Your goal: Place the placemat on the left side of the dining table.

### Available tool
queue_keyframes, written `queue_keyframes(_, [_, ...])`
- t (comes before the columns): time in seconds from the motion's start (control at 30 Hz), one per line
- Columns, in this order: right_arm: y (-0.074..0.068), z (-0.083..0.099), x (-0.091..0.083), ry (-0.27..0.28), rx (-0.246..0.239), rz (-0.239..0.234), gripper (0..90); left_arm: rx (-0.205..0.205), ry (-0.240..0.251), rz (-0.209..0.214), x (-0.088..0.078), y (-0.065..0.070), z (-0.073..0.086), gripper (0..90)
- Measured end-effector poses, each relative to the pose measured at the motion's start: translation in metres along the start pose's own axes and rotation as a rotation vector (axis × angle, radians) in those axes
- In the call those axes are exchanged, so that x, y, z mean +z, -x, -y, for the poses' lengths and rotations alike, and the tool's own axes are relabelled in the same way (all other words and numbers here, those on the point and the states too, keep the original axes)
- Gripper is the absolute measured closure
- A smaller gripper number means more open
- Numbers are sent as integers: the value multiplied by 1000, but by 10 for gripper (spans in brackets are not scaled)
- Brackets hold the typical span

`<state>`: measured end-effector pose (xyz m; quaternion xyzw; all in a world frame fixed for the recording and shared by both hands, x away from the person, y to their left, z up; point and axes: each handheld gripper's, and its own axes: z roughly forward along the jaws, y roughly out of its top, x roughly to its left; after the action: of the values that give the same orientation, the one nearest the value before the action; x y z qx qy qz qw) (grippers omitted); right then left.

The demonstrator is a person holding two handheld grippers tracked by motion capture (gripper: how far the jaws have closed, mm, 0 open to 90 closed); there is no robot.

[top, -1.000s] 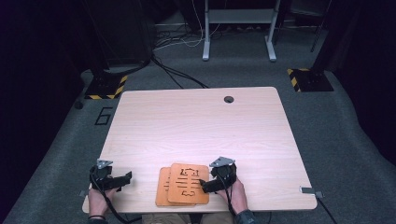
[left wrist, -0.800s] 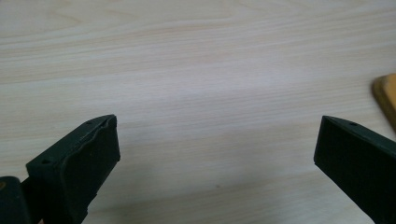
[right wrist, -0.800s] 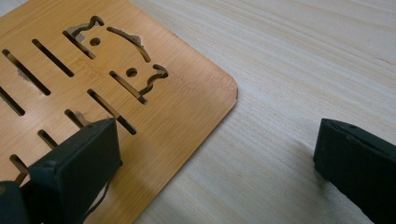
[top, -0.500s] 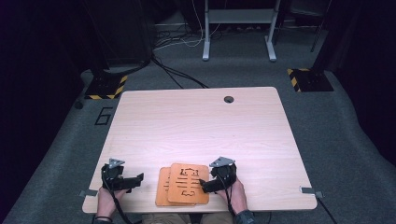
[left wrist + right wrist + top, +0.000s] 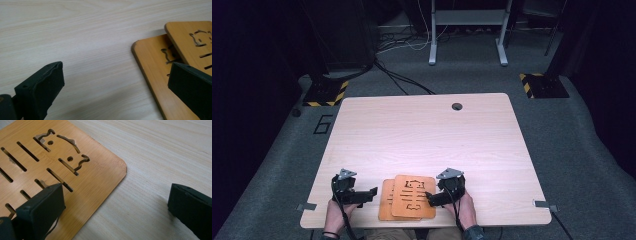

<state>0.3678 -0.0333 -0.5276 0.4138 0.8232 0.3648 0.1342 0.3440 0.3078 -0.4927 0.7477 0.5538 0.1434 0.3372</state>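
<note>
Two flat orange-brown wooden boards with cut-out slots lie stacked at the table's near edge. The top board (image 5: pixel 413 196) (image 5: pixel 62 157) (image 5: pixel 192 35) sits shifted to the right on the lower board (image 5: pixel 384 200) (image 5: pixel 150 65). My left gripper (image 5: pixel 362 194) (image 5: pixel 115 72) is open just left of the stack, one jaw over the lower board's edge. My right gripper (image 5: pixel 434 197) (image 5: pixel 116 195) is open at the top board's right side. One of its jaws hangs over the board, the other over bare table. Neither holds anything.
The pale wooden table (image 5: pixel 427 135) stretches away beyond the boards, with a round cable hole (image 5: pixel 457 106) near its far edge. Small metal brackets (image 5: pixel 306 206) (image 5: pixel 542 204) stick out at its near corners. Cables and a desk frame (image 5: pixel 467 30) stand on the floor behind.
My left gripper has slid right along the near edge, up to the stack. The right gripper and both boards have stayed put.
</note>
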Motion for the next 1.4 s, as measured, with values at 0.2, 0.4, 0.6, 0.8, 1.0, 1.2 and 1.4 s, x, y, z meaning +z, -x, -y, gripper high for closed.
queue_keyframes(0.2, [0,0,0,2,-1,0,1,14,3,41,5,16,-7,3])
queue_keyframes(0.4, [0,0,0,4,1,-1,4,35,-6,65,8,27,-10,4])
queue_keyframes(0.6, [0,0,0,5,1,-1,3,53,-12,114,12,39,-13,5])
queue_keyframes(0.8, [0,0,0,6,-2,0,5,86,-38,144,18,54,-14,5])
queue_keyframes(1.0, [0,0,0,7,-2,1,5,94,-56,167,23,61,-16,5])
queue_keyframes(1.2, [0,1,0,7,5,3,8,83,-75,214,28,70,-16,3])
queue_keyframes(1.4, [0,1,0,7,6,2,9,72,-93,237,33,75,-17,0])
